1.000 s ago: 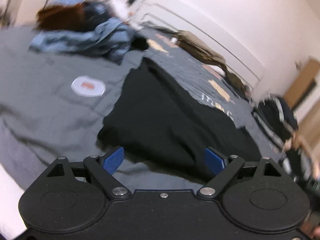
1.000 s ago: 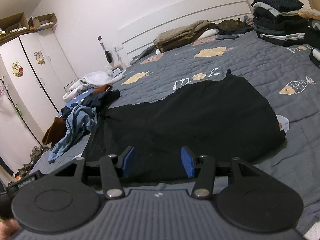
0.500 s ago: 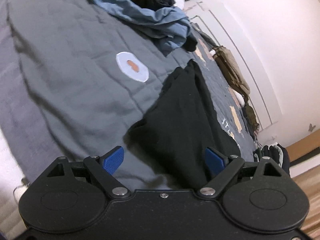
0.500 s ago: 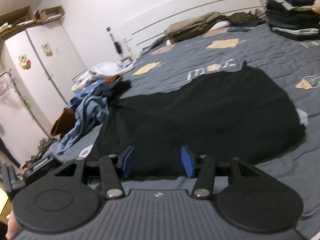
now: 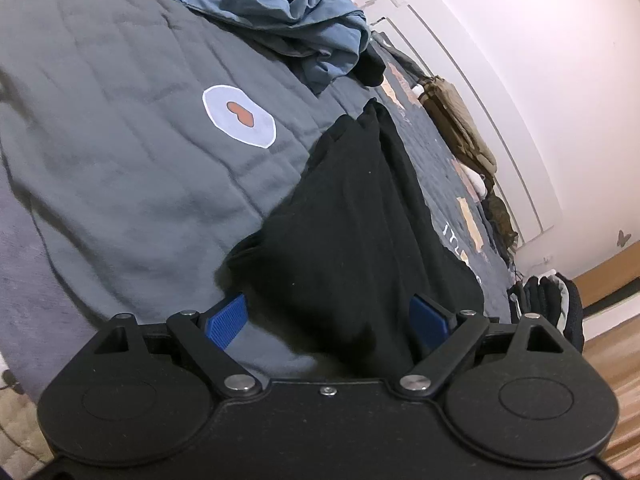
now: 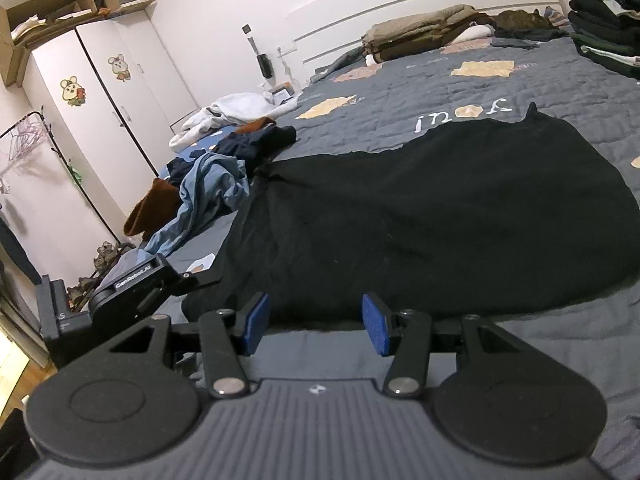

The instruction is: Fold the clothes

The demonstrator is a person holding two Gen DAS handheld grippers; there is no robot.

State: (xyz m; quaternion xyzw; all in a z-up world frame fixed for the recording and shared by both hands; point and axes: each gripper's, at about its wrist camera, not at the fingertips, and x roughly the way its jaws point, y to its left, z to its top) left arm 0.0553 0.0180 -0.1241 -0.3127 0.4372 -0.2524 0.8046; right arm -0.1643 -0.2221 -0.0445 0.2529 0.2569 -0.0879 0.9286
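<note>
Black garment (image 6: 420,208), "GenRobot.AI" left tool (image 6: 140,280)

A plain black garment (image 6: 420,208) lies on a grey quilted bedspread (image 6: 520,92) patterned with tan patches and white lettering. The crumpled shirt (image 6: 200,196) is light blue, beside a rust-brown piece (image 6: 152,208). Both grippers' pads (image 6: 256,324) are blue. The wardrobe (image 6: 100,112) is white with cartoon mouse stickers.

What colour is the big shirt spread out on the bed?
Black: the shirt shows best in the right wrist view.
</note>
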